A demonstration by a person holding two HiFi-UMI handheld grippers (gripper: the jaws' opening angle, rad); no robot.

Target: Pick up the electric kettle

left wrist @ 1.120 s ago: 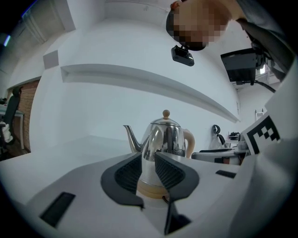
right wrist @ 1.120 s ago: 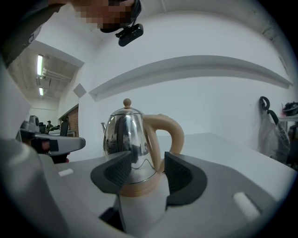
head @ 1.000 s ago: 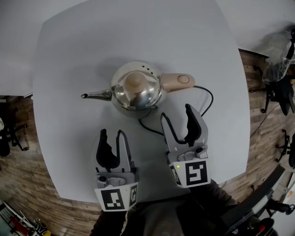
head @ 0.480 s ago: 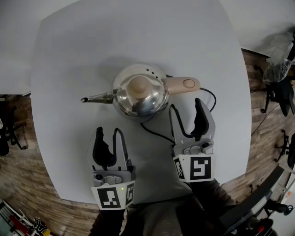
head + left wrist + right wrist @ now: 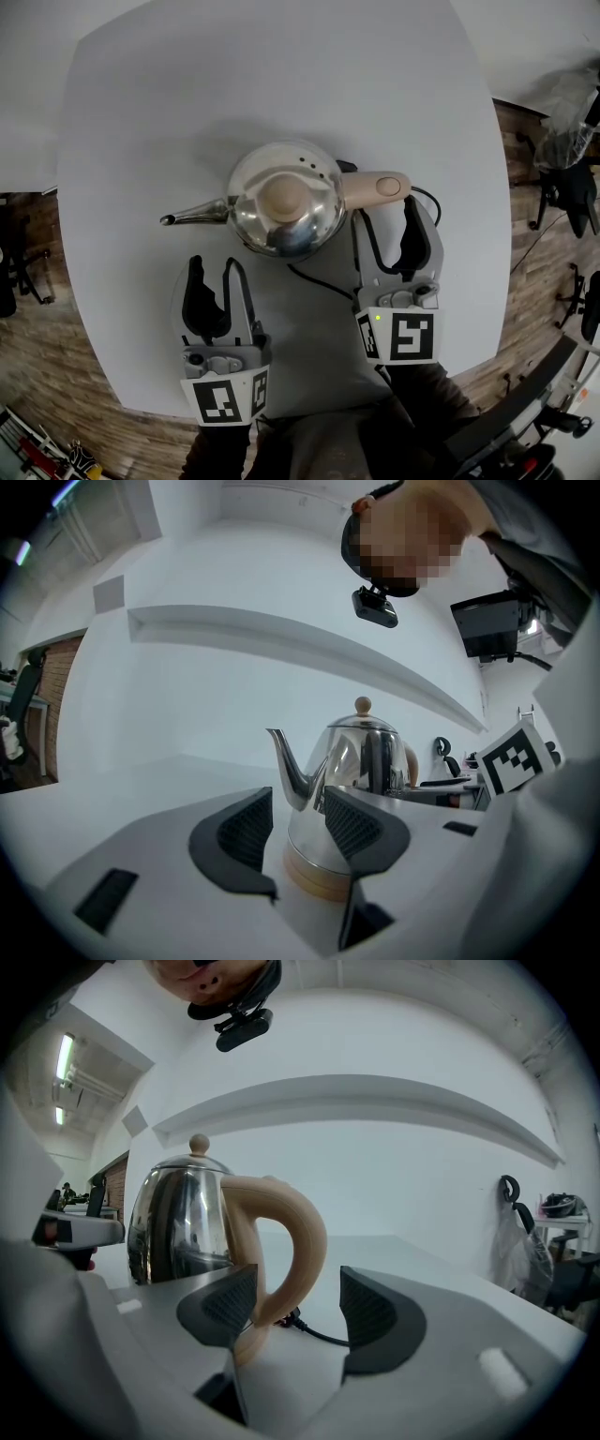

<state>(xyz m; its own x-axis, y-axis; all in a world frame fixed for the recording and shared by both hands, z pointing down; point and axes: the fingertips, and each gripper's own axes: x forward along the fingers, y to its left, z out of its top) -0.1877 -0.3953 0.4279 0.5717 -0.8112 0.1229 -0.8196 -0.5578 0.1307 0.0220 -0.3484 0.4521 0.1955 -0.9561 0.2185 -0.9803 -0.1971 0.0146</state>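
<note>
The electric kettle [image 5: 284, 198] is shiny steel with a beige lid knob. It stands on the white table [image 5: 141, 112], spout [image 5: 192, 216] to the left and beige handle [image 5: 377, 186] to the right. My right gripper [image 5: 386, 214] is open, its fingertips just short of the handle. In the right gripper view the handle [image 5: 292, 1227] curves right ahead of the open right gripper [image 5: 298, 1283], untouched. My left gripper [image 5: 213, 266] is open just below the kettle's left side, empty; its jaws have just opened wider. In the left gripper view, the left gripper [image 5: 298, 799] faces the kettle [image 5: 361, 761].
A black cord [image 5: 319, 279] runs from under the kettle across the table between my grippers, and loops out again to the right of the handle. The table's rounded front edge is close behind both grippers. Wooden floor and chairs [image 5: 562, 187] lie beyond the right edge.
Both grippers have come closer to the kettle. The right one has moved up and right until its fingertips sit just under the handle. The kettle has not been touched.
</note>
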